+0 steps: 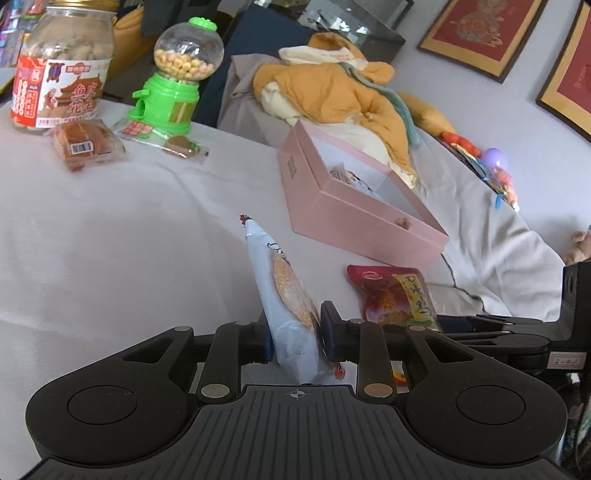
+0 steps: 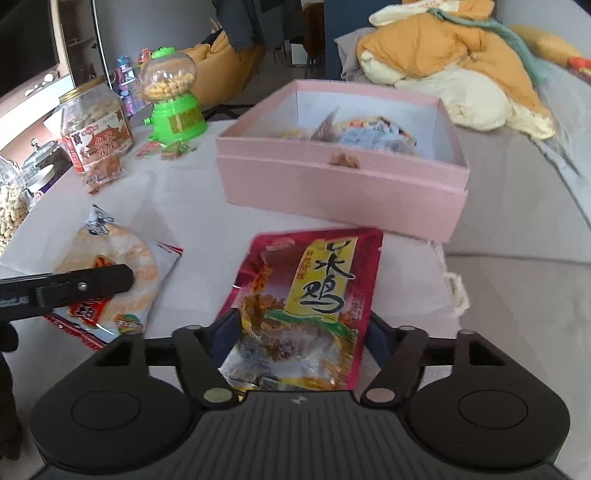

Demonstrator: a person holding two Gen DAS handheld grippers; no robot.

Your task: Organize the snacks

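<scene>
We note a heap of yellow and cream clothing [image 1: 332, 88] on the grey sofa [image 1: 498, 229] behind the white cloth [image 1: 110, 229], two red framed pictures [image 1: 476, 33] on the wall, dark furniture behind.

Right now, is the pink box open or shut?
Open. The pink box has no lid on it, and both wrist views look straight down onto its white inside, where a few snack packets already lie.

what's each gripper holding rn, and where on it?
Left gripper: rice cracker pack, pinched edge-on near its lower end. Right gripper: red chicken pouch between the jaws at its near end; a firm grip cannot be told.
</scene>
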